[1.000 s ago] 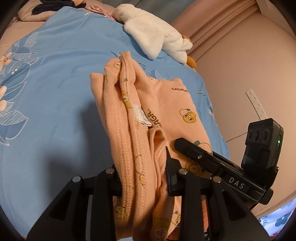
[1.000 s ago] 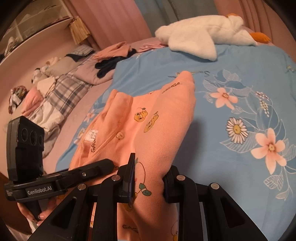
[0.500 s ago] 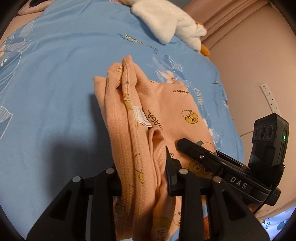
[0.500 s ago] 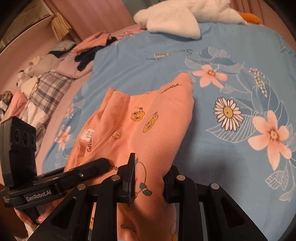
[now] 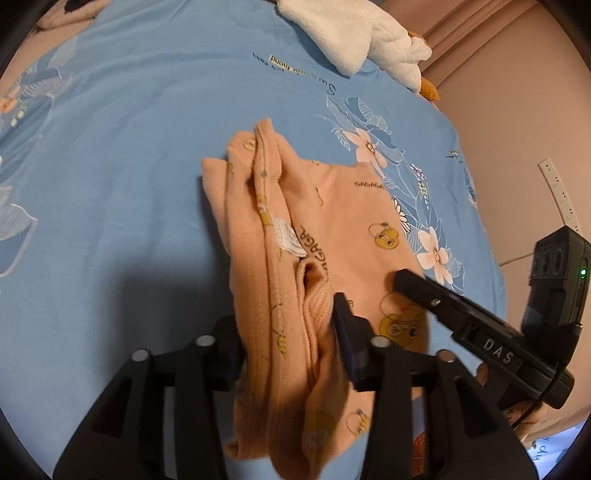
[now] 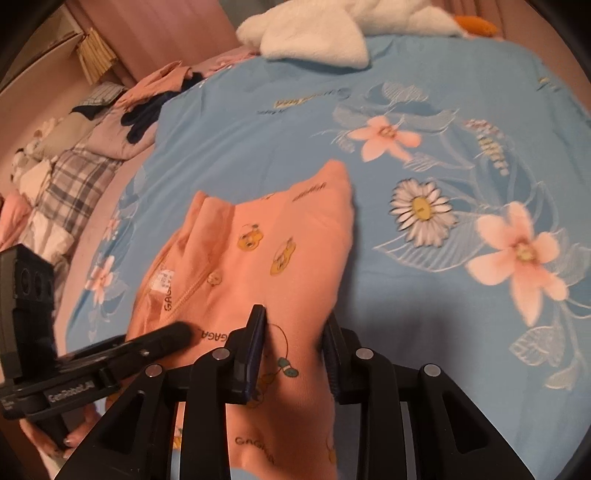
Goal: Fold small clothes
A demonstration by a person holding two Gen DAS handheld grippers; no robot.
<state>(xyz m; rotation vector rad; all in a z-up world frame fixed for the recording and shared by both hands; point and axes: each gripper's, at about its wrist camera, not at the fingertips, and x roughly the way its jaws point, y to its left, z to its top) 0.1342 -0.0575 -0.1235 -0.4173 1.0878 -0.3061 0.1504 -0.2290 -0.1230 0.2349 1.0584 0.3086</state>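
So you've got the peach garment [image 5: 332, 236] half-folded on the blue floral bedspread [image 5: 129, 147], with the far end lying on the bed and the near end lifted up in both claws. Your left claw [image 5: 291, 332] is pinching the bunched, ribbed edge of it, with the fabric stuffed between the two fingers and drooping down below them. The little white label [image 5: 288, 238] sits just past that grip, next to the GAGAGA print. Your right claw [image 6: 291, 332] is clamped on the other near corner, the one with the yellow cartoon prints, with cloth filling the gap between its fingers too. From the left wrist view you can see the right tool coming in from the right side, its tip touching the garment.

Further back on the bed there's a white plush goose [image 6: 314, 33], well apart from the garment. Off the left side of the bedspread there's a heap of other clothes [image 6: 74, 158], plaid stuff included.
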